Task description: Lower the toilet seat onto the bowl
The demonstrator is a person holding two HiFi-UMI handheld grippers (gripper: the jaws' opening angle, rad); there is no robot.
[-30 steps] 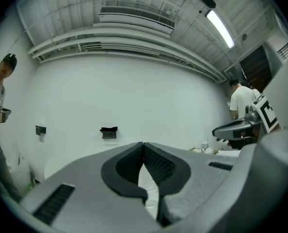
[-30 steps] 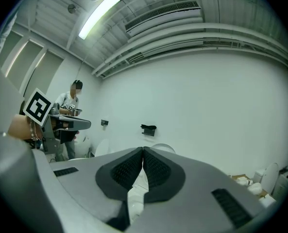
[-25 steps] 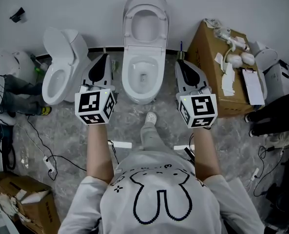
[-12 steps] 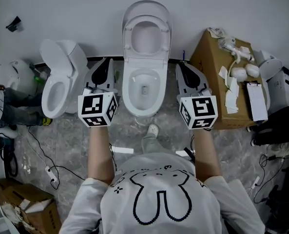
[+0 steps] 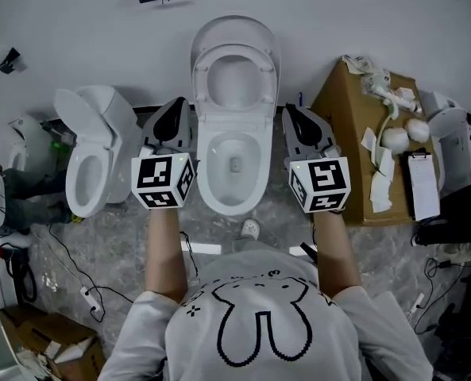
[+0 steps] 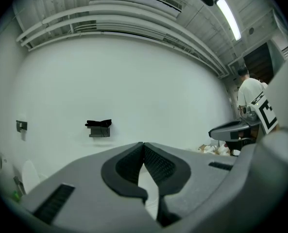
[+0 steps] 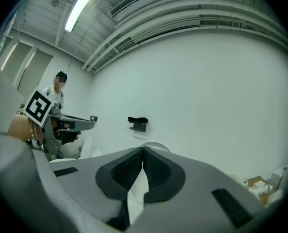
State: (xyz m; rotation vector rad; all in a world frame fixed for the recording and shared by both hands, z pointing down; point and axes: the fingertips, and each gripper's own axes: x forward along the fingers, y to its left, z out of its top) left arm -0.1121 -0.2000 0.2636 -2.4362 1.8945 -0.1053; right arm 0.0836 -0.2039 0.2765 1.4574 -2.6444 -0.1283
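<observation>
Flanking the upright toilet seat [image 5: 203, 82], left gripper [image 5: 174, 104] and right gripper [image 5: 292, 112] hang closed.

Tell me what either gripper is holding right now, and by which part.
Nothing. Left gripper and right gripper are both shut and empty, apart from the raised toilet seat.

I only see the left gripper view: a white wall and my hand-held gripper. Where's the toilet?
Observer: The head view shows the toilet bowl right between the left hand-held gripper and the right hand-held gripper.
Child: Is the seat down?
Observer: No. The seat stands upright against the raised lid, and the bowl is uncovered.
Child: Is the other one holding something?
Observer: No. The right gripper view shows its jaws together, with nothing between them.
</observation>
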